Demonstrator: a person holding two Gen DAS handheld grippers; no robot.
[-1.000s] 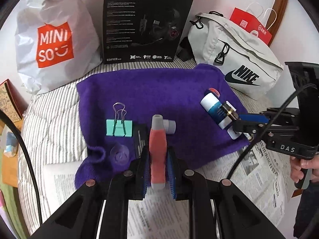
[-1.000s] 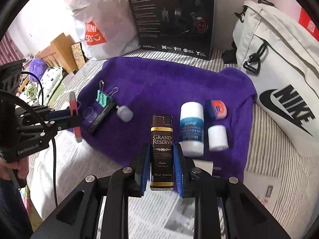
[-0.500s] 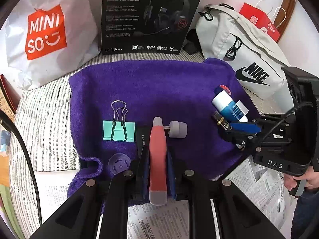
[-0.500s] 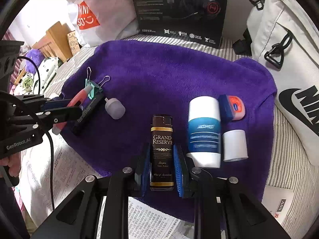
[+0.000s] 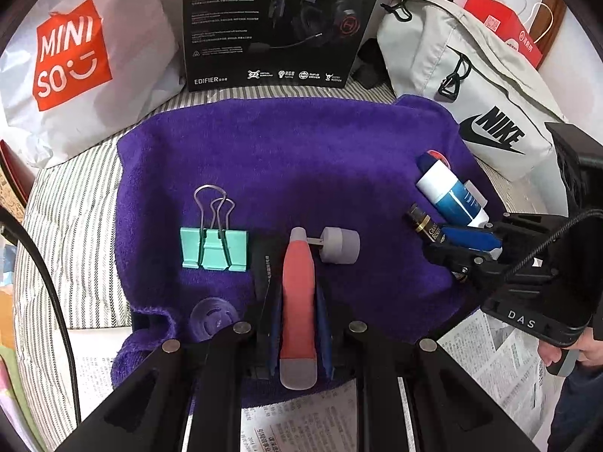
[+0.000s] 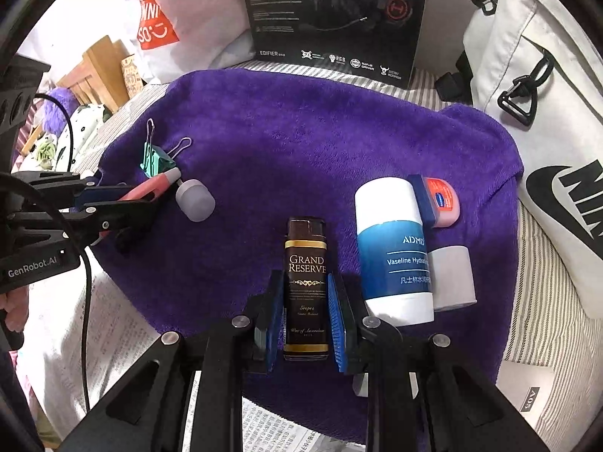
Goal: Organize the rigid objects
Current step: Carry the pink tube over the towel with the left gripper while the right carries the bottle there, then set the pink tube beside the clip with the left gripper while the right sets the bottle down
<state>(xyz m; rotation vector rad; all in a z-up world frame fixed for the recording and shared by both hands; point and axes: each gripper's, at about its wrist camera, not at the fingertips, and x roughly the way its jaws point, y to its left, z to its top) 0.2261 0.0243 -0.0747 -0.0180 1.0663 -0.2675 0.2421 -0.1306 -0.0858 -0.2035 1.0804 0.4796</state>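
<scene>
My left gripper (image 5: 296, 301) is shut on a red tool with grey ends (image 5: 297, 293), held low over the purple towel (image 5: 301, 158). Beside its tip lie a grey cap (image 5: 339, 245), a black bar (image 5: 262, 263), a teal binder clip (image 5: 214, 248) and a clear lid (image 5: 214, 316). My right gripper (image 6: 306, 312) holds a dark "Grand Reserve" lighter (image 6: 306, 282) just above the towel (image 6: 301, 143); the jaws look slightly parted. Right of it lie a blue-white Vaseline bottle (image 6: 392, 248), a white cap (image 6: 452, 278) and a pink lip balm tin (image 6: 439, 199).
A black headset box (image 5: 279, 22), a white Miniso bag (image 5: 75, 56) and a grey Nike bag (image 5: 471, 75) stand behind the towel. Newspaper (image 5: 301, 429) lies along the near edge. The striped bedding (image 5: 71, 226) shows at the left.
Both grippers have moved forward and down toward the towel with their objects. The red tool's tip now lies next to the grey cap; the lighter now lies beside the Vaseline bottle.
</scene>
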